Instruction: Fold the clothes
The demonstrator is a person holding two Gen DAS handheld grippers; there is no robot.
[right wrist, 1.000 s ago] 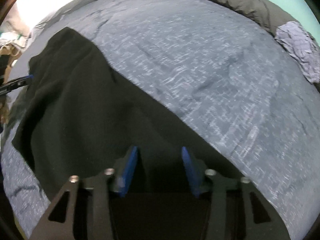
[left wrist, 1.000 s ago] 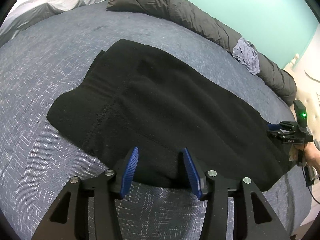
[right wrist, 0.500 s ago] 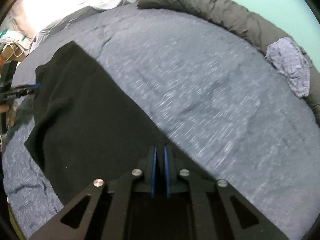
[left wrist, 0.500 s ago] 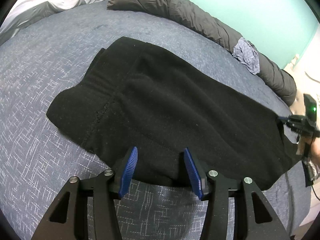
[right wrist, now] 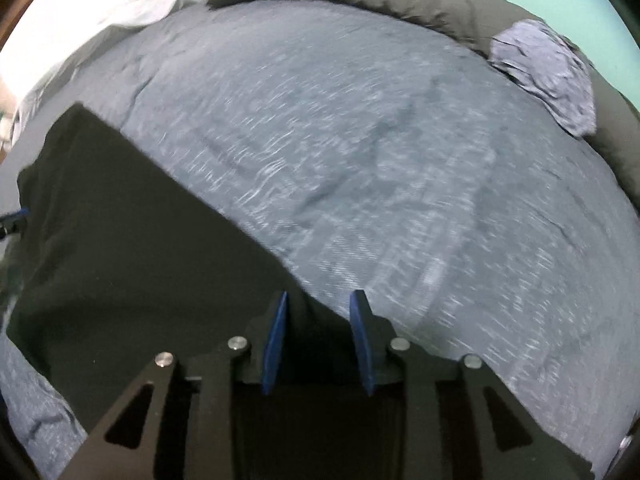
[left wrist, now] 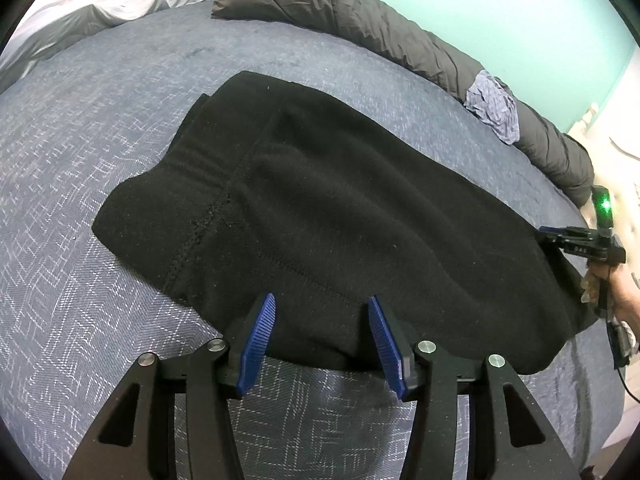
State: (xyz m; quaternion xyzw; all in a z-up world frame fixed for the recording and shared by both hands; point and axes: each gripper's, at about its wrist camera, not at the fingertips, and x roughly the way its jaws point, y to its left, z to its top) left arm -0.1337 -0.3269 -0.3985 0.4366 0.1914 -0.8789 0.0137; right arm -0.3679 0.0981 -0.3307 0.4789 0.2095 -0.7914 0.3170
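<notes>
A black fleece garment (left wrist: 340, 208) lies folded lengthwise and flat on the blue patterned bed (left wrist: 80, 152). My left gripper (left wrist: 322, 340) is open, its blue pads either side of the garment's near edge, gripping nothing. My right gripper (right wrist: 318, 340) is open by a moderate gap, over the garment's corner (right wrist: 120, 248) at the far end. It also shows in the left wrist view (left wrist: 576, 240), at the garment's right end, held by a hand.
A rolled dark grey duvet (left wrist: 380, 32) runs along the far side by the teal wall. A crumpled blue-grey cloth (left wrist: 494, 106) lies on it, also in the right wrist view (right wrist: 548, 76). Grey pillows (left wrist: 88, 12) sit at the far left.
My right gripper shut half a second ago and has now opened again, staying at the garment's end. The left gripper has stayed open at the near edge.
</notes>
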